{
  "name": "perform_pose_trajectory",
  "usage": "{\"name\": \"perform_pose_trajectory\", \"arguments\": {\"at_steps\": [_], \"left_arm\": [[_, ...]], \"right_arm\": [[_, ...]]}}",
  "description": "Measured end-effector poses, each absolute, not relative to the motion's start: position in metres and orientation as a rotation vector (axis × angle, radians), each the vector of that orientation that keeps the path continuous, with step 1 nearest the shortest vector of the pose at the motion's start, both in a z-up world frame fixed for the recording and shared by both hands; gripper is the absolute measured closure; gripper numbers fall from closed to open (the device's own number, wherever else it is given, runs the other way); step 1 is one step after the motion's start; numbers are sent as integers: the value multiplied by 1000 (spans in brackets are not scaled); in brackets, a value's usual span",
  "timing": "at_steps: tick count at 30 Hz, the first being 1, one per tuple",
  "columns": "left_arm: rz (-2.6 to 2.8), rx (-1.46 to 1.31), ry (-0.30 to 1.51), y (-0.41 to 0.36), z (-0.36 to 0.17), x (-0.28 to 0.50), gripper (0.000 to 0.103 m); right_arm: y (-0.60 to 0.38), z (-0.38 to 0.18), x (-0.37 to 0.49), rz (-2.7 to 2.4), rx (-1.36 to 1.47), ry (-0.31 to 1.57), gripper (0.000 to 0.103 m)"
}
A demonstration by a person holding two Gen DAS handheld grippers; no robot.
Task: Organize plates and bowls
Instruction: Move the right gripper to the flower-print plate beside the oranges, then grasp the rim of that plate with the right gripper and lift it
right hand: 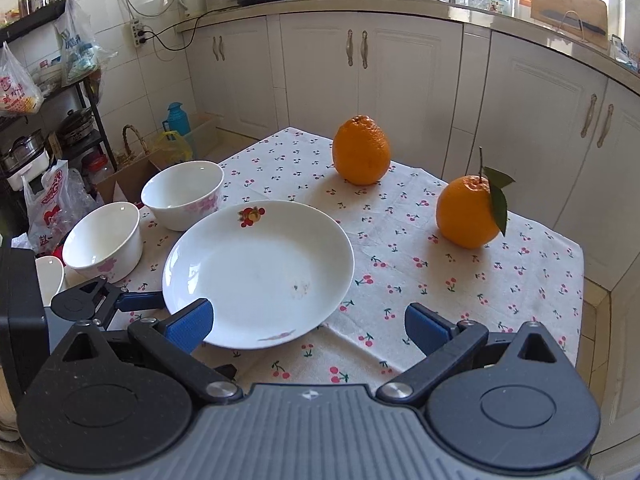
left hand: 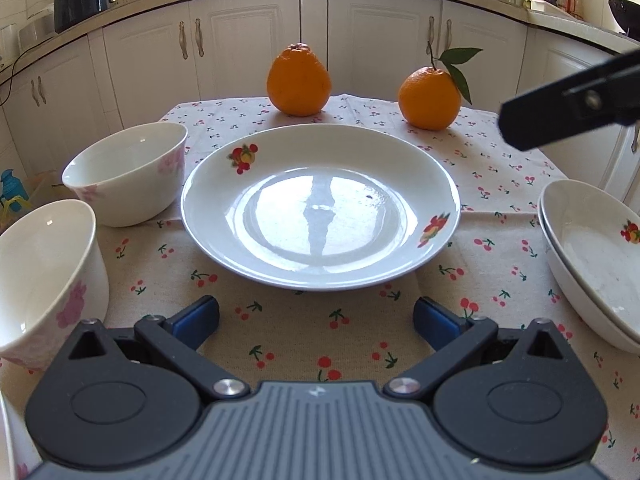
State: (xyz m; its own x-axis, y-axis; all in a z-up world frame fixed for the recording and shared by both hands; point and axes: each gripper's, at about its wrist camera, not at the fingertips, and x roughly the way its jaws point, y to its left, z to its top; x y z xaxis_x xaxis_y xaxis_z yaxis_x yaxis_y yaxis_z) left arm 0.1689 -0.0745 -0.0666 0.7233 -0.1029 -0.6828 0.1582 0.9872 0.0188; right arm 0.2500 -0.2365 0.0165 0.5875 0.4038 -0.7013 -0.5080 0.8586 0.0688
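The left claw (left hand: 316,322) hovers low over the cherry-print cloth (left hand: 304,344) covering the bench, its two blue-padded fingers (left hand: 196,322) spread wide and gripping nothing. Just ahead of it lies one shallow white china plate with fruit motifs (left hand: 320,208), flat on the cloth. On the left side stand two white china bowls with pink flower prints: the nearer bowl (left hand: 44,276) close to the claw, the farther bowl (left hand: 128,172) almost touching the plate's rim. At the right edge sits a stack of two more white fruit-motif plates (left hand: 592,260), nested one inside the other. That makes three plates and two bowls.

The right claw (right hand: 308,326) is likewise released, fingers well apart, with its left pad overlapping the single plate's near rim in its own view; contact cannot be judged.

At the far end of the cloth rest two oranges: one plain orange (left hand: 298,80) and one orange with a stem and green leaves (left hand: 430,98), well apart from each other.
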Motion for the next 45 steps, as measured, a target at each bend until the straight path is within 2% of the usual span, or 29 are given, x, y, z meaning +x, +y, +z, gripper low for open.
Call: {"name": "perform_pose_trajectory", "arguments": {"at_steps": [17,19,27,30,45], "left_arm": [[-145,108,709,-73,-63,183,1],[-151,109,703,-73,-62,183,1],[-179,103,698,-74,-59,183,1],[-179,100,700,-74,-60,184,1],[-180,137,717,-74,-62,184,1]], "right_arm": [[-187,-20,366,742,-207,927,0],[-183,-25,377,764,-204,941,3],[-174,-46,412,840,-165,1003,24],[-175,-52,419,875,-128,1019,28],[-190,-49,415,915,-14,1021,29]]}}
